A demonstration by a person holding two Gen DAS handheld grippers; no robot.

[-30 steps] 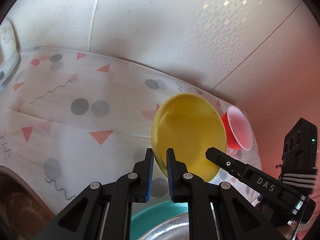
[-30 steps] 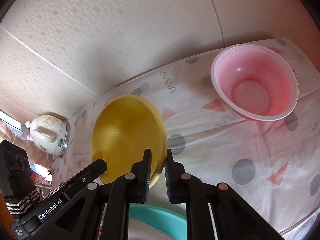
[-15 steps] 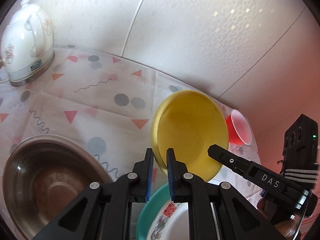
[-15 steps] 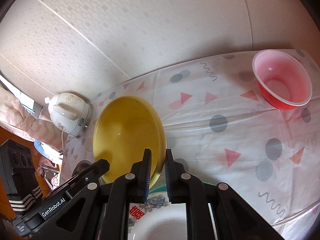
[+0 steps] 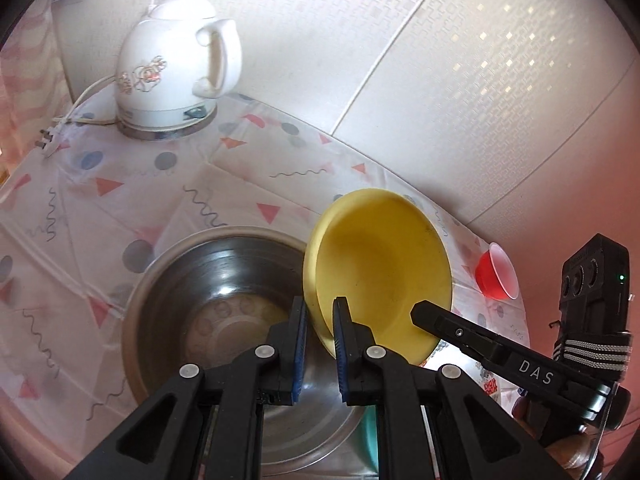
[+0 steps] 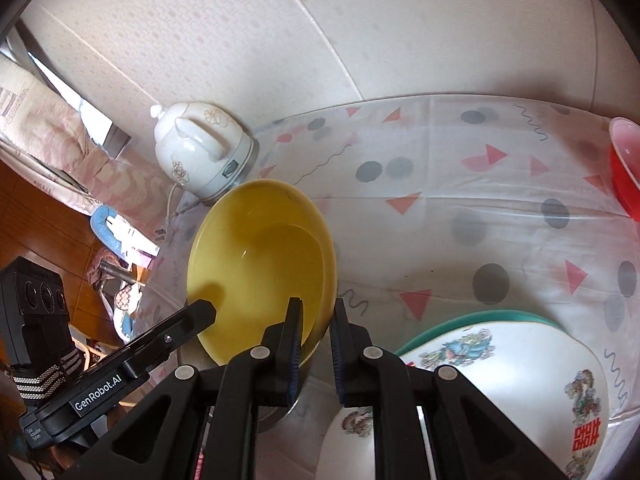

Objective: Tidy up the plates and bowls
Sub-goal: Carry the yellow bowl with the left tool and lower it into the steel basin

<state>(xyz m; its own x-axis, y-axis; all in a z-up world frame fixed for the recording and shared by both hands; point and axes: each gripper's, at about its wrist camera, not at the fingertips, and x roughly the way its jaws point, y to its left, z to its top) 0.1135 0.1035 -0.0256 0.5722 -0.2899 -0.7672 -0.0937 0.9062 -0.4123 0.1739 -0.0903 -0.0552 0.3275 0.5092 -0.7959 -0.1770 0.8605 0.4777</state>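
both tongs, left (image 5: pixel 320 316) and right (image 6: pixel 314 316), still pinching the yellow bowl (image 5: pixel 380 276) by opposite rims; it's now swung over the steel basin (image 5: pixel 208 292), kettle (image 5: pixel 176 76) newly in view

Left gripper (image 5: pixel 320 334) and right gripper (image 6: pixel 316 334) angle downward, jaws clamped narrow.

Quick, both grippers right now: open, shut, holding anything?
Left gripper: shut on the yellow bowl's rim.
Right gripper: shut on the same yellow bowl's opposite rim.
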